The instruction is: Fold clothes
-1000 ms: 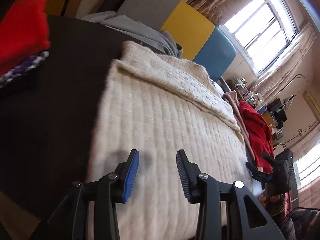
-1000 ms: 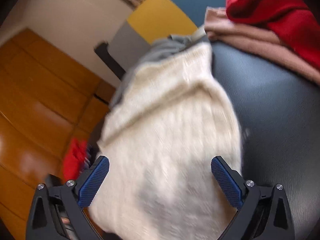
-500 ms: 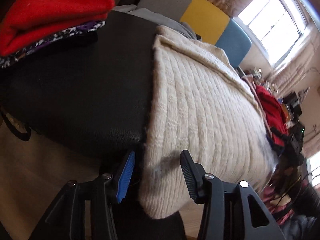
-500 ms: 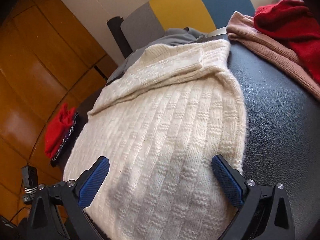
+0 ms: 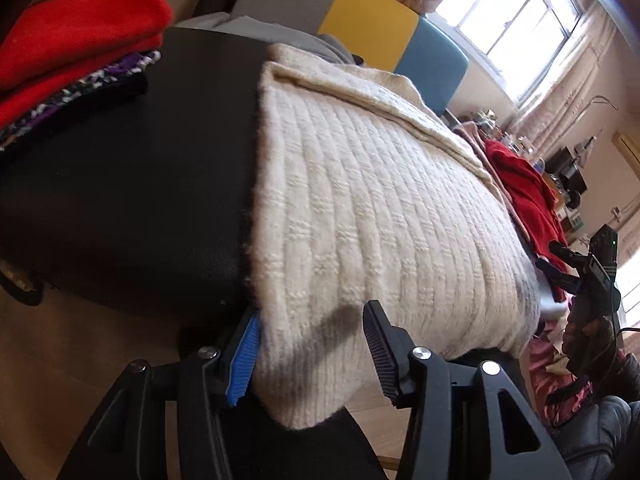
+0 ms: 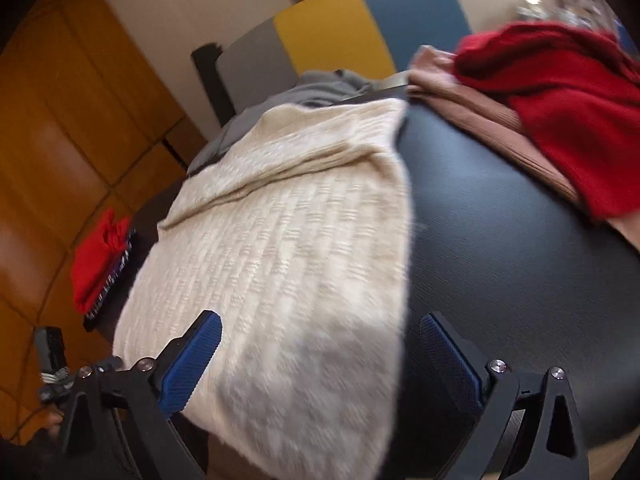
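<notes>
A cream ribbed knit sweater [image 5: 380, 220] lies flat on the black table [image 5: 140, 200], its top part folded over and its near hem hanging over the front edge. My left gripper [image 5: 312, 316] is open at the near left corner, and the drooping hem sits loosely between its jaws. In the right wrist view the sweater [image 6: 280, 260] fills the middle. My right gripper [image 6: 320, 320] stands wide open over the near right corner, with the sweater's right edge between its jaws. The right gripper [image 5: 554, 260] also shows at the far right in the left wrist view.
A folded red garment on a purple patterned one [image 5: 72, 40] sits at the table's left. Loose red [image 6: 560, 100] and pink [image 6: 460, 100] clothes lie at the right. A grey garment [image 6: 312, 88] hangs by the grey, yellow and blue chair back [image 5: 368, 20]. Wooden floor lies below the edge.
My left gripper has drawn back and down from above the sweater to its near left corner, its jaws a little wider. My right gripper has shifted towards the sweater's right edge.
</notes>
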### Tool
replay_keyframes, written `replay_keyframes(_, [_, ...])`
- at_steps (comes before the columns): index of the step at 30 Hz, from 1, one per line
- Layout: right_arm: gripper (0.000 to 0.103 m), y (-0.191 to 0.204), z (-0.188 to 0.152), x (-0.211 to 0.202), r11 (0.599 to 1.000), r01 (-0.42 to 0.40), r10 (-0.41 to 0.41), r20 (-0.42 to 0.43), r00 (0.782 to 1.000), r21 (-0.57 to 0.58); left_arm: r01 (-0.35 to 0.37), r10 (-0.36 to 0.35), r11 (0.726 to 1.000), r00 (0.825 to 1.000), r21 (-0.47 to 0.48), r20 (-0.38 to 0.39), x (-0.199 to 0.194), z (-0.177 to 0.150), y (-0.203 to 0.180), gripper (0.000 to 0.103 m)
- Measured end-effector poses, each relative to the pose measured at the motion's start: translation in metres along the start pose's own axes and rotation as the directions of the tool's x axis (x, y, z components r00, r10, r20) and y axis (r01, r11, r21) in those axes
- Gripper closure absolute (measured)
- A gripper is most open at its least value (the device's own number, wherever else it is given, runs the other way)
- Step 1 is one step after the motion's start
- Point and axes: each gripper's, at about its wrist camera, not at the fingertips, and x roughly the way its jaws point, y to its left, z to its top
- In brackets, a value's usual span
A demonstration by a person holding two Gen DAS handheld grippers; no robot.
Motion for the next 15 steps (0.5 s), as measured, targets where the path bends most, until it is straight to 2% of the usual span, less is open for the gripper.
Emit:
replay_keyframes(2, [0.002,-0.019,-0.012,-0.017,0.998,0.0,0.0,-0.008,1.0,0.068,0.015,-0.015,1.0,1.0,0.008,-0.025,0.004,-0.003,-0.001,0.053])
replay_keyframes(4, [0.002,-0.034,-0.026,-0.032,0.992,-0.02,0.022,-0.019,1.0,0.127,0.062,-0.063,0.998,0.996,-0.021,-0.066,0.008,-0.005,0.003,0.053])
replay_keyframes(7, [0.002,-0.051,-0.049,-0.049,0.977,-0.064,0.073,-0.035,0.997,0.202,0.154,-0.166,0.984,0.977,-0.09,-0.137,0.017,-0.005,0.006,0.055])
replay_keyframes(12, [0.002,-0.051,-0.076,-0.041,0.958,-0.152,0.17,-0.056,0.984,0.242,0.175,-0.185,0.983,0.959,-0.062,-0.214,0.027,-0.001,-0.005,0.058])
replay_keyframes(15, [0.0,-0.043,-0.072,-0.021,0.955,-0.195,0.214,-0.065,0.975,0.223,0.178,-0.192,0.981,0.95,-0.078,-0.247,0.03,0.005,-0.005,0.058])
